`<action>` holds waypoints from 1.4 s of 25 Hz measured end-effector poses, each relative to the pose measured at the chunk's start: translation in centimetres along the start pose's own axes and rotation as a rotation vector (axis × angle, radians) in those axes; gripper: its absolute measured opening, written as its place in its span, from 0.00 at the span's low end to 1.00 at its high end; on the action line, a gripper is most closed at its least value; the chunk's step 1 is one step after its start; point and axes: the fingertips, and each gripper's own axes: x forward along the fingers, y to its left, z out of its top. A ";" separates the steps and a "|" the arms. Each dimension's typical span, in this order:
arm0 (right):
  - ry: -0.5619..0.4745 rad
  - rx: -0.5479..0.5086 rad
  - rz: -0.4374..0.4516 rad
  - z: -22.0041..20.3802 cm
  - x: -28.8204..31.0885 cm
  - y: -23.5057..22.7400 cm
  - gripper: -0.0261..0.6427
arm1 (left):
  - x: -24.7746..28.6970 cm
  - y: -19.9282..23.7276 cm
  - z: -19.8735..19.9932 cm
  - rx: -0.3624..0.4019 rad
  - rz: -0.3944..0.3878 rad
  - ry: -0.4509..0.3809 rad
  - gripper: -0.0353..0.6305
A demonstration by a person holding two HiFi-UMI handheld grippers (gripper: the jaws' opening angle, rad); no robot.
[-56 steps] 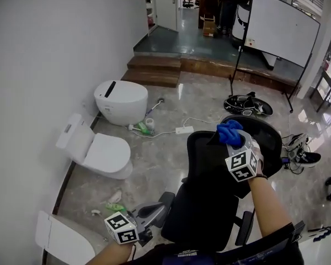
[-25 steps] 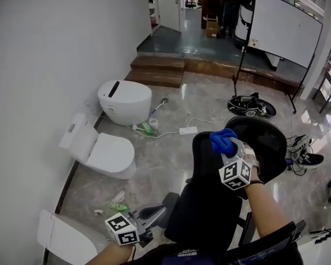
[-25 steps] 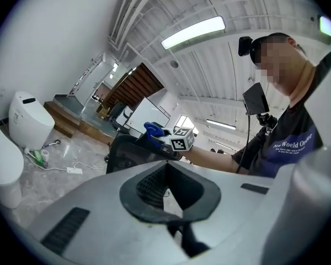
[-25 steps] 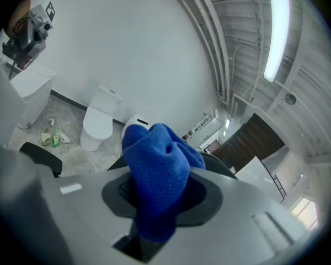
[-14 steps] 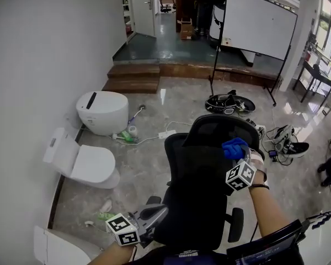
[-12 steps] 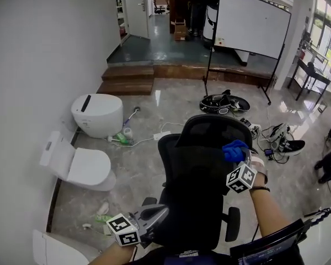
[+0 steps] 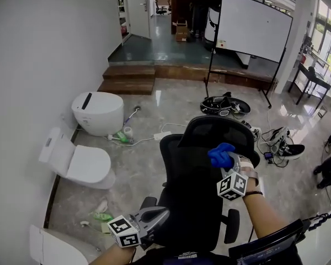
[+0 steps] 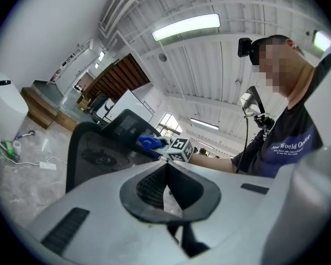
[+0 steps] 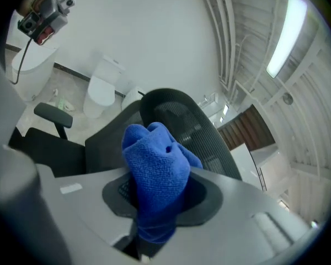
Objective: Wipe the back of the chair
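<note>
A black mesh office chair (image 7: 196, 170) stands in the middle of the head view, its back (image 7: 220, 134) toward me. My right gripper (image 7: 223, 162) is shut on a bunched blue cloth (image 7: 220, 154), which is held against the right part of the chair back below the headrest. In the right gripper view the blue cloth (image 9: 154, 173) fills the jaws of the right gripper (image 9: 153, 206), with the mesh back (image 9: 185, 126) just beyond. My left gripper (image 7: 146, 221) sits low by the chair's left armrest. The left gripper (image 8: 166, 189) looks shut, with nothing in it.
A white toilet (image 7: 80, 162) and a round white toilet (image 7: 96, 112) stand by the left wall. Litter (image 7: 99, 214) lies on the floor. A power strip (image 7: 165, 135) with a cord, shoes and cables (image 7: 281, 142), wooden steps (image 7: 127, 79) and a whiteboard (image 7: 254, 26) surround the chair.
My right gripper has carried the blue cloth from the chair back's top across to its right side and now a little back leftward. My left gripper stays low by the armrest.
</note>
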 end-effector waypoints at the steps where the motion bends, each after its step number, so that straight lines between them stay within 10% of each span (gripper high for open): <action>1: -0.042 -0.009 0.009 2.3 0.8 0.8 0.22 | -1.2 0.3 0.1 -0.003 0.024 -0.004 0.06; 10: -0.197 -0.096 0.033 15.8 6.9 6.6 0.22 | -11.6 5.0 1.2 -0.028 0.203 -0.033 0.06; 28: 0.223 -0.057 -0.080 -11.9 -1.5 -1.1 0.22 | 4.2 -1.4 -2.2 -0.043 -0.051 0.082 0.06; 35: -0.041 0.323 0.141 -3.8 0.0 5.4 0.22 | 1.8 -0.5 -3.0 -0.050 -0.021 0.074 0.06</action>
